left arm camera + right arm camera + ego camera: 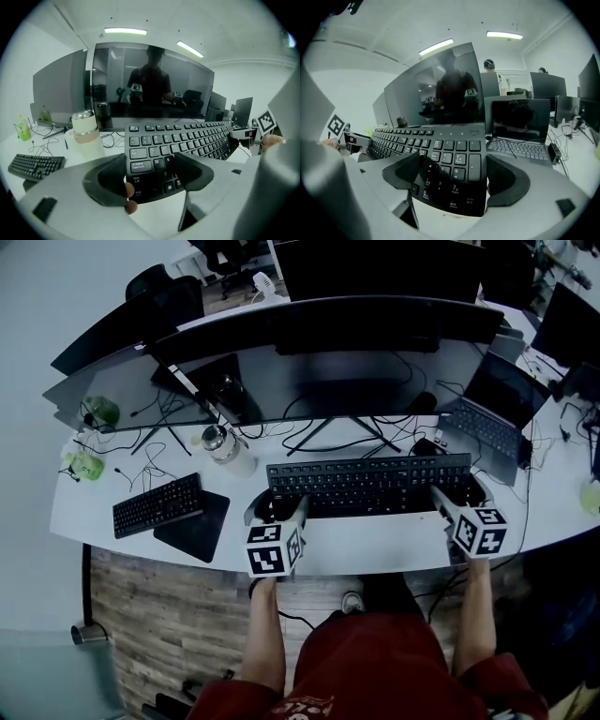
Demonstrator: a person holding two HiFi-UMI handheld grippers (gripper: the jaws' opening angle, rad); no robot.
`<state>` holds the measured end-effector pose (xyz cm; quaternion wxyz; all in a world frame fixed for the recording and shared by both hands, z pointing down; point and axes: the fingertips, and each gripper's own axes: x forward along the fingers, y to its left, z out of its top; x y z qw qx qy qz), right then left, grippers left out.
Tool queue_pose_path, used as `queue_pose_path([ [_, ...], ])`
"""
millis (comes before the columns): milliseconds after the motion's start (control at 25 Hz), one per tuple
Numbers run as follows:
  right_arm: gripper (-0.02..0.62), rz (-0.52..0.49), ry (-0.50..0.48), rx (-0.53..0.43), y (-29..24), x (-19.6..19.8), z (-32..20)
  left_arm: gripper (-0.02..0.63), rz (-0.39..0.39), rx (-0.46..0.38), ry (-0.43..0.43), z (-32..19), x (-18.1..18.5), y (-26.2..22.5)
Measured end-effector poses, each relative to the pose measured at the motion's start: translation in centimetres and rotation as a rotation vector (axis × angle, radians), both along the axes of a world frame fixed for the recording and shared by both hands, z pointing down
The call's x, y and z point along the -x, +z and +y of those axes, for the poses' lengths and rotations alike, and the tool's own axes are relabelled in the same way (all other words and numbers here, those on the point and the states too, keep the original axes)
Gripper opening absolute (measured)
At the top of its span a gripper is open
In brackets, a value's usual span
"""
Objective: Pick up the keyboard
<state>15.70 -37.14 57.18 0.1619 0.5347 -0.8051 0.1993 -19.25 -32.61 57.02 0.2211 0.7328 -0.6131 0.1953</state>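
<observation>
A long black keyboard [370, 484] lies across the white desk [375, 554] in front of the monitor. My left gripper [277, 505] is at its left end. In the left gripper view the keyboard [183, 138] corner sits between the pads of the left gripper [157, 176], one pad against the left edge and the other over the keys. My right gripper [457, 495] is at the right end. In the right gripper view the number-pad end of the keyboard [440, 150] fills the gap of the right gripper [454, 180]. Both look shut on it.
A wide curved monitor [328, 352] stands behind the keyboard, with cables under it. A white lidded cup [225, 448] stands at the back left. A small black keyboard [157, 505] rests by a dark mat [197, 526]. An open laptop [492, 423] is on the right.
</observation>
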Motion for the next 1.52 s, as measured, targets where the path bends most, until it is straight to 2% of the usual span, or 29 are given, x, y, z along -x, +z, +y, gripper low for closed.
queue_pose_path([
  [360,0.414,-0.008,0.009,-0.236,-8.4,1.6,0.4,0.311,-0.019,-0.21,-0.002,0.1,1.7,-7.8],
  [600,0.414,-0.03,0.019,-0.355,-13.4,1.9,1.2,0.311,-0.038,-0.344,0.002,0.6,1.9,-13.1],
  [920,0.414,-0.019,0.014,-0.497,-19.3,2.2,2.7,0.311,-0.031,-0.48,-0.006,2.2,2.0,-18.0],
  [1240,0.414,-0.041,0.022,-0.681,-25.8,2.1,5.2,0.311,-0.049,-0.666,-0.002,4.2,2.0,-24.4],
  [1440,0.414,-0.069,0.03,-0.789,-28.1,1.9,6.8,0.311,-0.079,-0.79,0.006,5.8,1.9,-27.2],
  [1520,0.414,-0.08,0.029,-0.796,-28.2,1.6,7.1,0.311,-0.086,-0.801,0.006,6.1,1.6,-27.6],
])
